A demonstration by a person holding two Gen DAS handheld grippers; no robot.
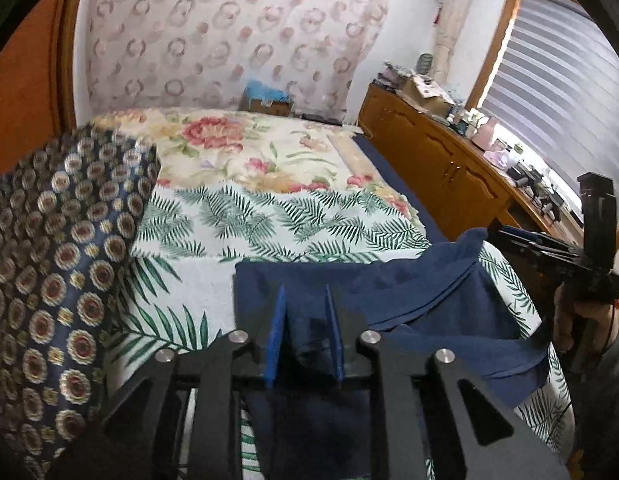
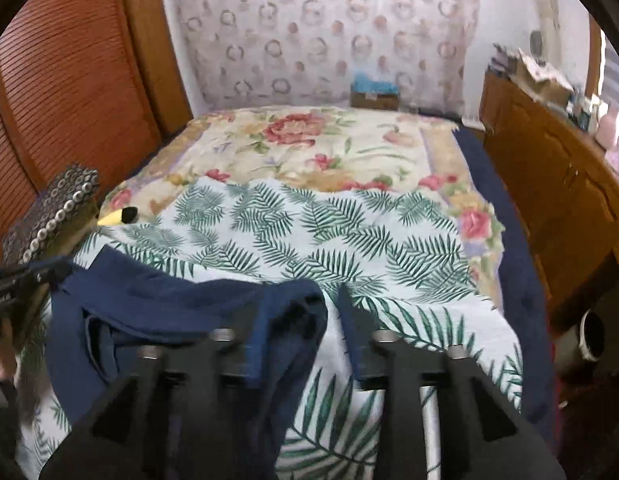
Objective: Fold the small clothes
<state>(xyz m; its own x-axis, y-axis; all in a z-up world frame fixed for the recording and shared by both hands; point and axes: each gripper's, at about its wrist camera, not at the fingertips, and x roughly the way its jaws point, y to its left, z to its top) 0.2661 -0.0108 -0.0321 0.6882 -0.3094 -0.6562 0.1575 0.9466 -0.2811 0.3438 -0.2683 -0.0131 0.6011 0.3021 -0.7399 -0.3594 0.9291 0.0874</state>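
- Now my left gripper (image 1: 305, 334) stands slightly parted over the navy garment (image 1: 409, 292), pinching nothing.
- My right gripper (image 2: 305, 332) is open at its three-o'clock edge; I should smooth this fold flat before regripping.

garment (image 1: 421, 292): matt navy cloth | sheet (image 2: 349, 216): printed cloth | gripper (image 1: 305, 336): matt black, metal pins | cabinet (image 1: 441, 160): glossy wood

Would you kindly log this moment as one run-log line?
stage: folding | item: navy garment on fern-print sheet | left tongs: slightly apart over garment | right tongs: open, garment edge between
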